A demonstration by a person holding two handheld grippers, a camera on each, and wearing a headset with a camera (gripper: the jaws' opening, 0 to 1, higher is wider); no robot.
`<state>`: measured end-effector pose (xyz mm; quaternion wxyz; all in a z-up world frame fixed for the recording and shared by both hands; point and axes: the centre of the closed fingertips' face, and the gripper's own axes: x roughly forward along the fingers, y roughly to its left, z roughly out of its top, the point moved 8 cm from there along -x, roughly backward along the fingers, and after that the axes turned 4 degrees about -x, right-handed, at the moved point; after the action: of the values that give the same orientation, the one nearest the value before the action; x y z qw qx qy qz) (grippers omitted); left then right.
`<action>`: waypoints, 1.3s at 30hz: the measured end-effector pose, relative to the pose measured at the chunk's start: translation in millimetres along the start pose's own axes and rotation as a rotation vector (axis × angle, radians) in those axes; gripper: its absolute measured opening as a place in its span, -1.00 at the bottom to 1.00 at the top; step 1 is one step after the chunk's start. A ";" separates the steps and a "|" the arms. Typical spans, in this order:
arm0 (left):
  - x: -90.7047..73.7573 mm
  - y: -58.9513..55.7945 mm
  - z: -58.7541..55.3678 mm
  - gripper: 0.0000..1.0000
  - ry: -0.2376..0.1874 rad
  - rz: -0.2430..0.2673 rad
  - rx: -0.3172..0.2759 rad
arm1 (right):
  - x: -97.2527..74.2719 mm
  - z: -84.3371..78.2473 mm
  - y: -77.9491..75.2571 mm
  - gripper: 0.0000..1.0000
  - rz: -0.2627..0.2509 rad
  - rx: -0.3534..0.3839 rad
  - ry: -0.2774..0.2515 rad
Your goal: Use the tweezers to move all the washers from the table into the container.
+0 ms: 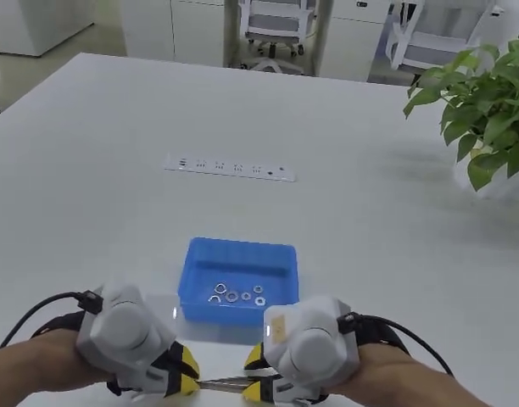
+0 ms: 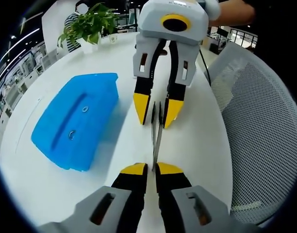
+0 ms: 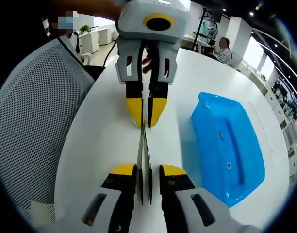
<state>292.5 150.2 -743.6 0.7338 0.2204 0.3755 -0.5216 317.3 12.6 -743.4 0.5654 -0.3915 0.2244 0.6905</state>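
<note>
Broad white desk (image 1: 90,170) under even office light. White power strip (image 1: 230,167) flat near its middle, potted plant (image 1: 488,102) at the far right edge. Beyond the far edge, office chairs (image 1: 276,25) and pale cabinets (image 1: 196,30). In the two gripper views, a grey mesh chair (image 2: 260,121) just off the near side of the desk.

Blue container (image 1: 238,254) on the desk just ahead of the tools, with a small cluster of washers (image 1: 234,295) lying on its floor toward the near wall.

Low at the near edge, left tool (image 1: 187,369) and right tool (image 1: 255,373) turned inward, nose to nose, yellow tips facing and close together. Left forearm (image 1: 30,369) and right forearm (image 1: 412,377) coming in from the lower corners, with black cables looped at the wrists.

Between the tools, tweezers (image 1: 221,386) lying lengthwise as a bridge. Left tool nearly closed, pinching the end where the two blades meet. Right tool narrowed around the other end, where the blades stand slightly apart, gripping that end too. Tweezers beside the container, not over it, with nothing visible between the blades.
</note>
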 end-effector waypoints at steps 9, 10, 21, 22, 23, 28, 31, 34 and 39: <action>-16.0 -0.1 -0.1 -0.51 -0.076 0.045 -0.067 | -15.7 -1.5 -4.7 -0.29 -0.070 0.052 -0.028; -18.1 0.0 0.1 -0.46 -0.087 0.050 -0.085 | -18.6 -2.1 -5.5 -0.25 -0.083 0.064 -0.033; -51.1 0.6 6.5 -0.11 -0.267 0.163 -0.198 | -56.2 -12.5 -12.2 0.06 -0.238 0.207 -0.106; -54.8 0.7 7.3 -0.04 -0.295 0.184 -0.217 | -60.3 -13.6 -12.7 0.08 -0.265 0.242 -0.126; -58.1 0.5 7.0 0.01 -0.311 0.199 -0.241 | -63.4 -14.3 -12.7 0.11 -0.278 0.258 -0.136; -69.0 -2.5 6.7 0.31 -0.364 0.269 -0.277 | -80.9 -21.2 -10.5 0.28 -0.368 0.322 -0.174; -75.7 -5.7 7.3 0.44 -0.405 0.304 -0.277 | -89.3 -23.6 -6.7 0.38 -0.405 0.352 -0.210; -79.4 -10.2 6.5 0.55 -0.415 0.312 -0.290 | -95.6 -27.5 -1.8 0.48 -0.427 0.373 -0.221; -84.3 -20.4 8.1 0.67 -0.436 0.334 -0.294 | -107.8 -35.1 9.3 0.63 -0.472 0.419 -0.247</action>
<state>261.3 187.7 -671.4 0.8965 0.0536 0.2391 -0.3692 324.3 -81.4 -679.9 0.8007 -0.2213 0.1946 0.5215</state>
